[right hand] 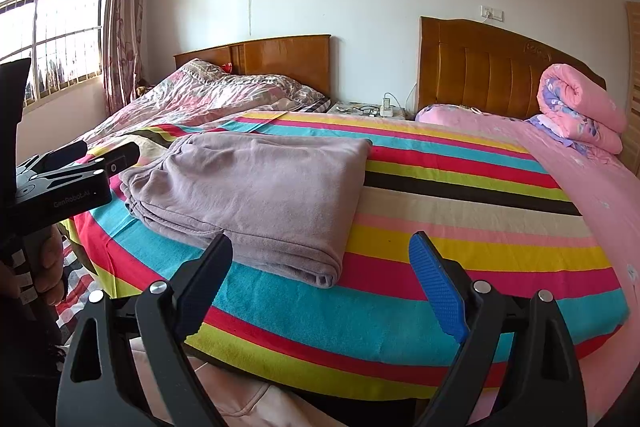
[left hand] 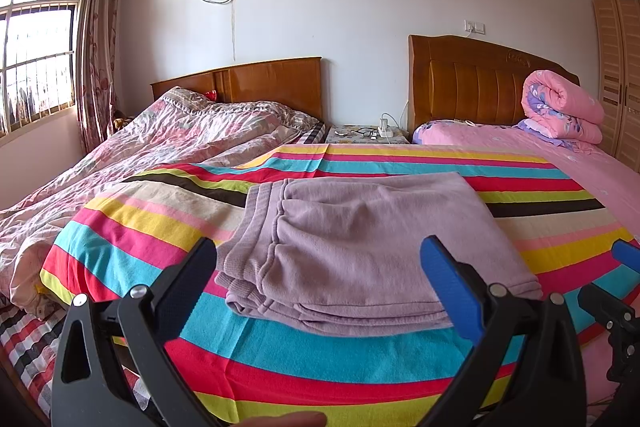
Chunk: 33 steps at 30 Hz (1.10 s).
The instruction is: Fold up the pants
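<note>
Lying folded in a neat stack, the pants rest on the striped sheet, near its front edge. Left gripper hangs just short of them, fingers wide, nothing between. Right gripper likewise spread and empty, beside the stack's right corner.

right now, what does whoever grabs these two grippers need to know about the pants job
Left gripper: open, empty, held just short of the pants.
Right gripper: open, empty, off the near right corner of the pants.
Pants: lilac, folded into a compact stack of layers on the striped sheet, waistband end towards the left.
Done: the folding looks complete.
Left: probably nothing; at most square up the edges.
</note>
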### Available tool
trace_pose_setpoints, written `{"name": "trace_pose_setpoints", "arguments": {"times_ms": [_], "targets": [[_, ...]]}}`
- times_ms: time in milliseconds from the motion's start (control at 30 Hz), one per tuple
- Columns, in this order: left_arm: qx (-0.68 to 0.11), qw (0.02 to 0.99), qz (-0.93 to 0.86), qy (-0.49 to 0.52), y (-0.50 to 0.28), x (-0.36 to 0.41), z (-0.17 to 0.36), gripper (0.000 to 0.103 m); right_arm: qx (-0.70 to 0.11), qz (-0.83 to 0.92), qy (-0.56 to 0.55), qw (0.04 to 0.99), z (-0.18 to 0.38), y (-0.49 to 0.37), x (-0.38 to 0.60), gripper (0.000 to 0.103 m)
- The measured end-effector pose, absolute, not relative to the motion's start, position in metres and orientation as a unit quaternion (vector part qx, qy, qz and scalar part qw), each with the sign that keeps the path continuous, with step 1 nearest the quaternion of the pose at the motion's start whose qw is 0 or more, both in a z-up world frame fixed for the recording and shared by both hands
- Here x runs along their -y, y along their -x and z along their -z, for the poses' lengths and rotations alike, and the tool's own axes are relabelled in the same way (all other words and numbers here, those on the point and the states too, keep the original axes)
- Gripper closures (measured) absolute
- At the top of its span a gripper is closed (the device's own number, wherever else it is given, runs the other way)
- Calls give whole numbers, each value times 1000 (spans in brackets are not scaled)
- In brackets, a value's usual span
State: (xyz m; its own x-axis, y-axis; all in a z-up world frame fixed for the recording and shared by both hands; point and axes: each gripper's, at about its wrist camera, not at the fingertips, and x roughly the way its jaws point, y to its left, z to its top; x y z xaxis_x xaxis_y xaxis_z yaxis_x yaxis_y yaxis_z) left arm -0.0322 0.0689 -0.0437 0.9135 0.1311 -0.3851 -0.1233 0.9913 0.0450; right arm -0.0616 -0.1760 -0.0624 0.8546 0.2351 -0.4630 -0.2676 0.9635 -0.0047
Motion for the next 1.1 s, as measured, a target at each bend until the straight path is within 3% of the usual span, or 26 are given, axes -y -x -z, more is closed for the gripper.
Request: {"name": "trace_pose_setpoints", "arguments": {"times_ms": [1100], "targets": [[-200, 978, -65, -12, 33, -69, 48, 1, -238, -136, 35, 961, 64, 60, 175, 16]]}}
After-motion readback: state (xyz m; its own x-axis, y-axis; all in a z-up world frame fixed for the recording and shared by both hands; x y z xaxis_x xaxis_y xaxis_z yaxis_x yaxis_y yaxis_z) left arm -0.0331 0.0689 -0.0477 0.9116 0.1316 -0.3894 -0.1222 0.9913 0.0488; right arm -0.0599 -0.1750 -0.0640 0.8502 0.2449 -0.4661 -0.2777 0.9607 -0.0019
